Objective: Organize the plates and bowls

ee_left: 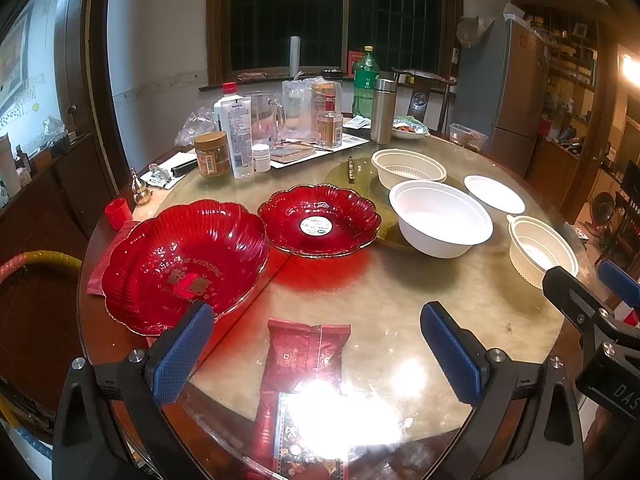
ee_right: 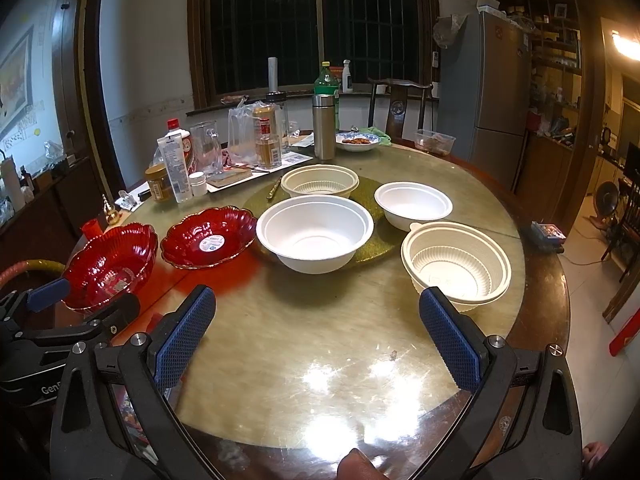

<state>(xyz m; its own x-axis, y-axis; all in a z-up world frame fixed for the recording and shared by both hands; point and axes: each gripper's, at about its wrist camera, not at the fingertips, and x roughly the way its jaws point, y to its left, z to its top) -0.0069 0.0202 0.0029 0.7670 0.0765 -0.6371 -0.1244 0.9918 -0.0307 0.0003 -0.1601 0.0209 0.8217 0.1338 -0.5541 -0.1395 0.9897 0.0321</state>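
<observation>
Two red glass scalloped plates sit on the round table: a large one (ee_left: 180, 264) (ee_right: 108, 268) at the left and a smaller one with a sticker (ee_left: 320, 220) (ee_right: 208, 236) beside it. A big white bowl (ee_left: 440, 216) (ee_right: 316, 232) stands mid-table, a smaller white bowl (ee_left: 494, 194) (ee_right: 414, 204) behind it. Two ribbed cream bowls: one far (ee_left: 408, 168) (ee_right: 320, 182), one near right (ee_left: 540, 248) (ee_right: 456, 264). My left gripper (ee_left: 316, 320) is open and empty, its left pad by the large red plate's rim. My right gripper (ee_right: 316, 300) is open and empty over bare table.
Bottles, jars, a glass mug (ee_left: 268, 120), a steel flask (ee_left: 383, 110) and a food dish (ee_left: 408, 130) crowd the table's far side. A red packet (ee_left: 304, 356) lies near the front edge. A green lazy-susan (ee_right: 372, 196) sits mid-table. A chair and fridge stand behind.
</observation>
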